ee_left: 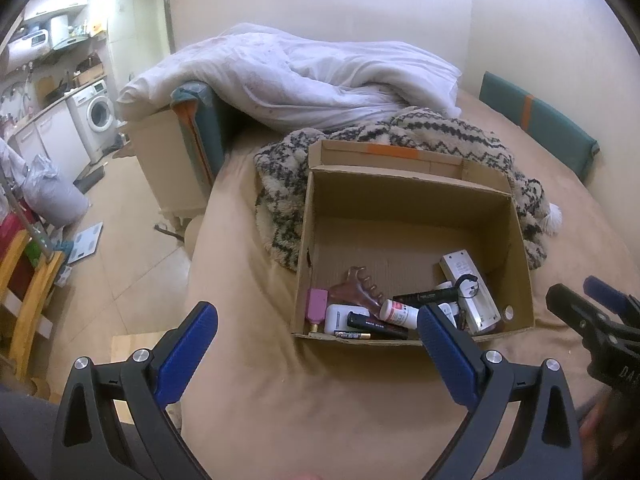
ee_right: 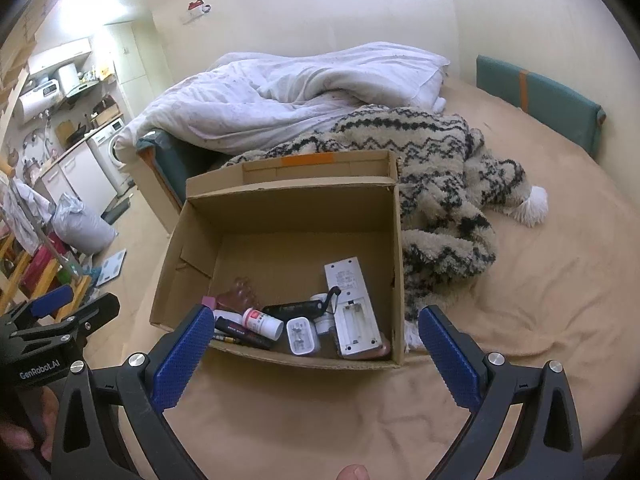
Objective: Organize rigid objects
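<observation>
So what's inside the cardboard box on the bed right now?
The cardboard box holds a white remote lying battery bay up, a white bottle, a black tube, a charger and a brown comb. Whatever lies beneath them is covered.

- Bed [ee_right: 520, 360], tan sheet, carries everything.
- Open cardboard box [ee_right: 192, 240] sits on sheet, back edge against patterned fuzzy blanket [ee_right: 440, 184].
- White duvet [ee_right: 300, 92] bunched at far end.
- Teal cushion [ee_right: 536, 100] at far right edge.
</observation>
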A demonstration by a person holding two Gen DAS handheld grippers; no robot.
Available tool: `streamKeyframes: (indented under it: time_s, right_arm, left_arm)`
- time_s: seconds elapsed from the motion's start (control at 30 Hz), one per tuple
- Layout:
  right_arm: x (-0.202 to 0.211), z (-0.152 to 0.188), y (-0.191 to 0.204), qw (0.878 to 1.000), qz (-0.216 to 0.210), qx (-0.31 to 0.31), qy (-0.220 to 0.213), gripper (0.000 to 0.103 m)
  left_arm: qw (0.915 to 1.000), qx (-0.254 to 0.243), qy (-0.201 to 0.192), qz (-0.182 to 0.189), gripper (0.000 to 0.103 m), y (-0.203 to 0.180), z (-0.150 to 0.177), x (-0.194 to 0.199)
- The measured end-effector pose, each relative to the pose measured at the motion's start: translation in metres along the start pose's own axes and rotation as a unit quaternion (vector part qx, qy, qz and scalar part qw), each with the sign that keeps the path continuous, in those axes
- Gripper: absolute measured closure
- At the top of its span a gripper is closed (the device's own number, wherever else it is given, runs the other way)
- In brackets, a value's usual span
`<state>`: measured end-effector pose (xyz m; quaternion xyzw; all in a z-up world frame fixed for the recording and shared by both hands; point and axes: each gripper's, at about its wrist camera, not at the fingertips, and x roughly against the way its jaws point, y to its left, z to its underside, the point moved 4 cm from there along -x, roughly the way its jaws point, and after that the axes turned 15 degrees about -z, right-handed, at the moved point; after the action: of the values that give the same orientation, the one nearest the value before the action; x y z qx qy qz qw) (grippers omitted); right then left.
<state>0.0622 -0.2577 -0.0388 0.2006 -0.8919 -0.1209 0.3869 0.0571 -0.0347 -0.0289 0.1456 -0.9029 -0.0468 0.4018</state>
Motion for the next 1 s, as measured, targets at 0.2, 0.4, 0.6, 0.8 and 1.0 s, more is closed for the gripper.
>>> streamKeyframes:
  time_s: [0.2,0.4,0.6,0.8,1.0]
  right_arm:
    - [0.0000,0.0004,-0.0030,1.000,0.003,-0.006,0.001,0.000]
    - [-0.0001,0.0001,-0.0032,1.000,0.005,-0.004,0.001,0.000]
    - [0.0002,-0.0003,-0.0040,1.000,0.006,-0.004,0.000,0.000]
    - [0.0002,-0.0003,-0.0044,1.000,0.006,-0.003,0.000,0.000]
    - [0.0000,-0.0001,-0.0036,1.000,0.006,-0.004,0.000,0.000]
  left_arm:
    - [1.0000,0.002,-0.001,-0.001,0.003,0.0007,0.0001,0.0004]
    - [1.0000,0.002,-0.001,-0.001,0.003,0.0016,-0.0001,0.0000]
    - [1.0000,0.002,-0.001,-0.002,0.003,0.0025,-0.0002,-0.0001]
    - [1.0000,0.006,0.000,-0.005,0.003,0.0053,0.0008,-0.0013]
    - [1.0000,0.005,0.000,-0.005,0.003,0.0055,0.0009,-0.0017]
